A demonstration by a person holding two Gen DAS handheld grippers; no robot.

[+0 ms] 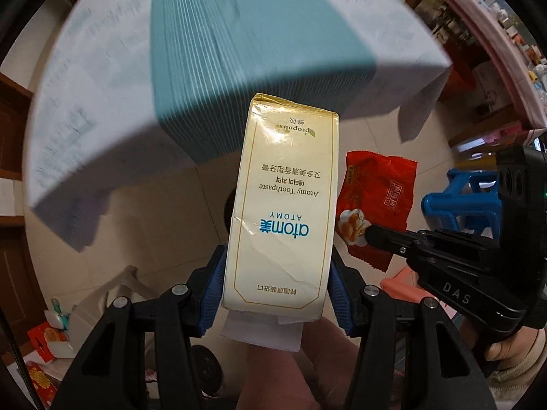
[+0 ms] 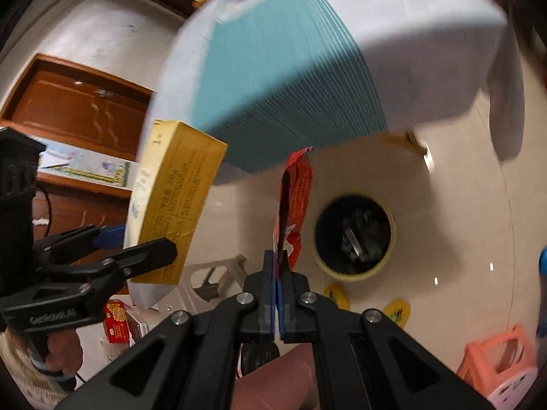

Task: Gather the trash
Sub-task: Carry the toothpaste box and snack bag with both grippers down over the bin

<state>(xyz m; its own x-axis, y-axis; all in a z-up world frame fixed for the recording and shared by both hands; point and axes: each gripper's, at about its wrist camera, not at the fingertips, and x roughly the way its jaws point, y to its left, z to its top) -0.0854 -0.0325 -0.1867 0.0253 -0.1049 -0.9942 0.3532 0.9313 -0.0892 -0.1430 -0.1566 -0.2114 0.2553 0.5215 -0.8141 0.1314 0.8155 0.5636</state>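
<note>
Seen from the left wrist, the left gripper [image 1: 278,283] pinches a cream toothpaste box [image 1: 280,205] between its blue pads [image 1: 213,290], pressing on the box's two long sides; the broad printed face with blue lettering is turned to the camera, and a white slip [image 1: 261,333] sticks out of the box's near end. Just to the right of it in that view, the tip of the right gripper [image 1: 371,235] is pressed together on the lower corner of a red snack wrapper [image 1: 376,198], whose flat printed side shows here. The right wrist view gives the other angles: the right gripper [image 2: 277,266] has its jaws shut on the wrapper [image 2: 294,201] seen edge-on, as a thin red strip standing up from the fingertips, and the box [image 2: 177,201] shows its yellow side panel of small print, with the left gripper [image 2: 136,242] clamped across it. Only this view shows the round trash bin [image 2: 355,270], pale-rimmed and dark inside, standing on the tiled floor [image 2: 454,205] beyond the wrapper and below the bench's near edge; it holds crumpled dark material and something grey, too blurred to identify. Both items hang in the air off the edge of the bench [image 2: 427,27], which carries a white cover with a teal mat [image 2: 290,78] on it.
</note>
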